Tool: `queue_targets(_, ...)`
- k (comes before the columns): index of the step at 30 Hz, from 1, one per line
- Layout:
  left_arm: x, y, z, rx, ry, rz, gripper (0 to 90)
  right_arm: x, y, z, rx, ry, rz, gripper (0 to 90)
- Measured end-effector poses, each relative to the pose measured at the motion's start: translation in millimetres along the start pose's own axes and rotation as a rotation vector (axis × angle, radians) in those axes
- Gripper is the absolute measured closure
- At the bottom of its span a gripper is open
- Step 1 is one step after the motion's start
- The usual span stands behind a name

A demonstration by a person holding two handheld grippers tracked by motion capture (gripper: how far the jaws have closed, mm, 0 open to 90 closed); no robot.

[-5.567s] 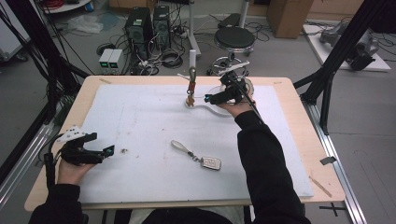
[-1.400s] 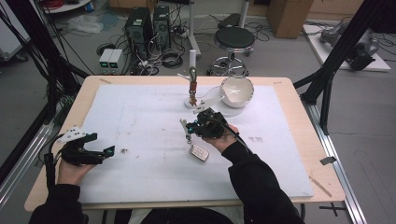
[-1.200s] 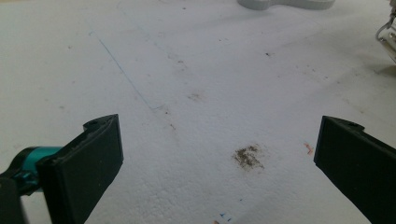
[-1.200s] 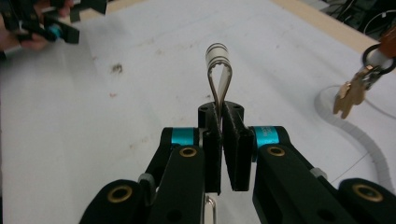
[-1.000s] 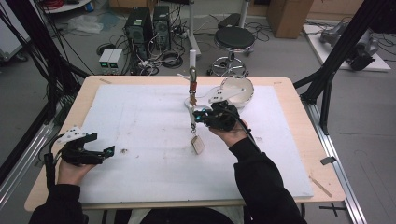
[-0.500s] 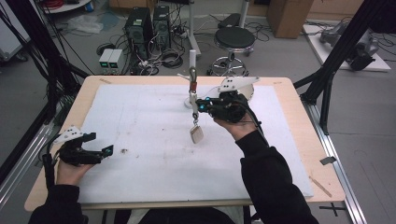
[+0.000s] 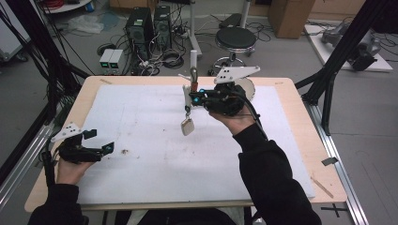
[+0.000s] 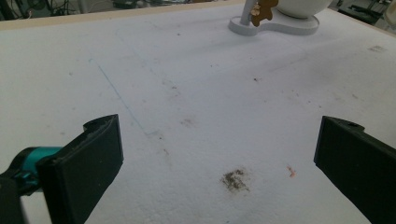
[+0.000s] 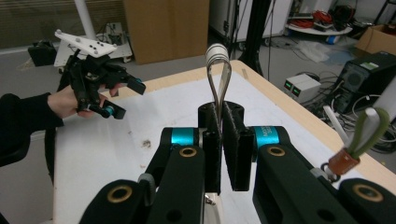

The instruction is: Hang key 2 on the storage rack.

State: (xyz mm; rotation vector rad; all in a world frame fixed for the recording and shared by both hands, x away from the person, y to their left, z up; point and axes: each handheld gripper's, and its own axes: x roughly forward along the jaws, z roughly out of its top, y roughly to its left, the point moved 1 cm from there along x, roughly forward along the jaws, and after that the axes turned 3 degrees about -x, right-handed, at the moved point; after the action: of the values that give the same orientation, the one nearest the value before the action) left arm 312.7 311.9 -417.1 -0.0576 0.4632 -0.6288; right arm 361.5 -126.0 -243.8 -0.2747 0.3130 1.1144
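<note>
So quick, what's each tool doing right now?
Left tool: open, holding nothing, low over the white table.
Right tool: shut on the grey strap loop of a keyring, its pale tag dangling.

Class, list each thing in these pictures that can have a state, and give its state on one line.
Right gripper: shut on the key strap, raised above the table.
Key strap: loop clamped, tag hanging free.
Left gripper: open, nothing between its jaws.
Stand: upright, a brown keyring hanging on it.
Bowl: upright beside the stand.
</note>
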Motion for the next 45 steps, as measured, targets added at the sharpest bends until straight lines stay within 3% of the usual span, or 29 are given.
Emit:
queue_targets(3,0.8,-2.6,2.9,-0.001,-0.003,-0.014,1.7,2.2,2.5,5.3,-0.006,-0.009,0.012,86.5)
queue_targets(6,2.1,-8.7,11.1,-0.017,-0.034,-0.067,1.7,5.0,5.0,8.5,-0.014,-0.010,0.020,86.5)
queue_targets(11,3.7,-20.1,28.9,0.001,-0.075,-0.120,1.8,8.4,7.3,12.6,-0.020,-0.014,0.029,86.5)
queue_targets(12,5.3,-26.7,39.7,0.024,-0.088,-0.145,1.8,9.4,7.5,13.4,-0.019,-0.015,0.031,86.5)
queue_targets(15,7.8,-33.2,49.5,0.039,-0.096,-0.167,1.7,11.6,8.2,14.6,-0.024,-0.015,0.036,86.5)
queue_targets(28,22.2,-60.7,97.3,0.107,-0.123,-0.267,1.8,32.5,15.9,30.3,-0.046,-0.015,0.071,86.5)
queue_targets(33,29.4,-67.2,114.8,0.116,-0.087,-0.330,2.2,42.8,18.4,34.7,-0.056,-0.013,0.087,86.5)
queue_targets(42,38.3,-83.3,139.9,0.177,-0.086,-0.447,17.5,58.3,22.5,38.0,-0.062,0.004,0.114,86.4)
queue_targets(45,45.3,-84.1,144.1,0.176,-0.055,-0.503,25.4,61.9,23.5,37.5,-0.067,0.012,0.122,86.5)
